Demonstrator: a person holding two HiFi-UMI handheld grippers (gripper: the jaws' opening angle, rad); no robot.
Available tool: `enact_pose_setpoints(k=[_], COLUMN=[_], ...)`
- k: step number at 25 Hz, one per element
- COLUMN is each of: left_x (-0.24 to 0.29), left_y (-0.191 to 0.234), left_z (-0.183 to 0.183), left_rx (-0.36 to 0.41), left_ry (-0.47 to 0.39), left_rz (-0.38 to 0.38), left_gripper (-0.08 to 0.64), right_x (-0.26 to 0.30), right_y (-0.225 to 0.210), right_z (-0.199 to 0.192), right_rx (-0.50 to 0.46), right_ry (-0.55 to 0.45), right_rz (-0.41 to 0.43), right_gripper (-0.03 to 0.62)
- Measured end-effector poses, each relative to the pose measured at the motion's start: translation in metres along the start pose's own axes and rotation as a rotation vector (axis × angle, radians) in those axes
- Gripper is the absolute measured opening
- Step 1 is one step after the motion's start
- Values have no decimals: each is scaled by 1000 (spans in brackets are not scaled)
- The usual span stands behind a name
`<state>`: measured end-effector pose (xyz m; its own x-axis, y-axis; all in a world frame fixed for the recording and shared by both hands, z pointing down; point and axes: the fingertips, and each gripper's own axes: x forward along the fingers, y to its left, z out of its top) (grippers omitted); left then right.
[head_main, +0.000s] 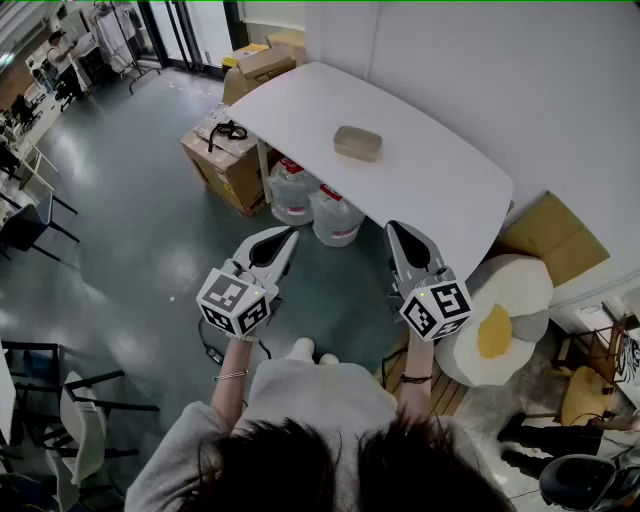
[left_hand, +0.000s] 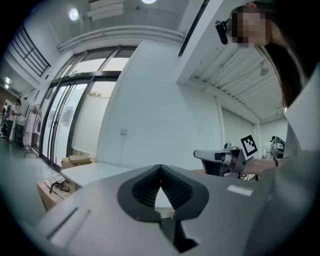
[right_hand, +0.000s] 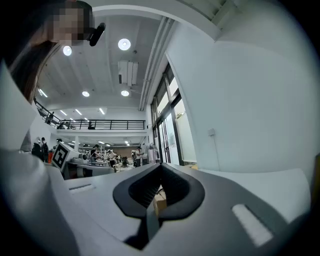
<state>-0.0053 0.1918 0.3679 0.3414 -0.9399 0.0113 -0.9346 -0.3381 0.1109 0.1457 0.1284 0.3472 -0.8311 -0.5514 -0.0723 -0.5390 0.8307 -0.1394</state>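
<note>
We hold the left gripper (head_main: 290, 233) and the right gripper (head_main: 392, 228) side by side and well apart, at the near edge of the tabletop (head_main: 440, 180), which stretches ahead of us and off to the right. On the tabletop, well ahead of both grippers and between them, sits a small block (head_main: 357, 143). Under the near edge two water jugs (head_main: 295, 190) stand side by side on the floor (head_main: 130, 220), just ahead of the gap between the grippers. Left of the jugs a cardboard box (head_main: 225, 160) stands by the tabletop's left end, with more boxes (head_main: 262, 62) behind it. Right of the right gripper a cushion (head_main: 495, 320) lies on the floor, with flat cardboard (head_main: 555, 240) behind it. Chairs (head_main: 85, 410) stand at our near left.
</note>
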Motion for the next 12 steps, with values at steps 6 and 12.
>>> enact_pose_setpoints(k=[6,12], left_x=[6,13], left_y=[1,-3], left_z=[0,-2], left_rx=[-2,-3], left_ry=[5,14], left_rz=[-3,-8], left_gripper=[-9,-9], right_x=[4,5], right_y=[-2,-7], right_z=[-1,-3], right_rx=[-5,15], right_ry=[13,6], right_rz=[10,28], right_gripper=[12,12])
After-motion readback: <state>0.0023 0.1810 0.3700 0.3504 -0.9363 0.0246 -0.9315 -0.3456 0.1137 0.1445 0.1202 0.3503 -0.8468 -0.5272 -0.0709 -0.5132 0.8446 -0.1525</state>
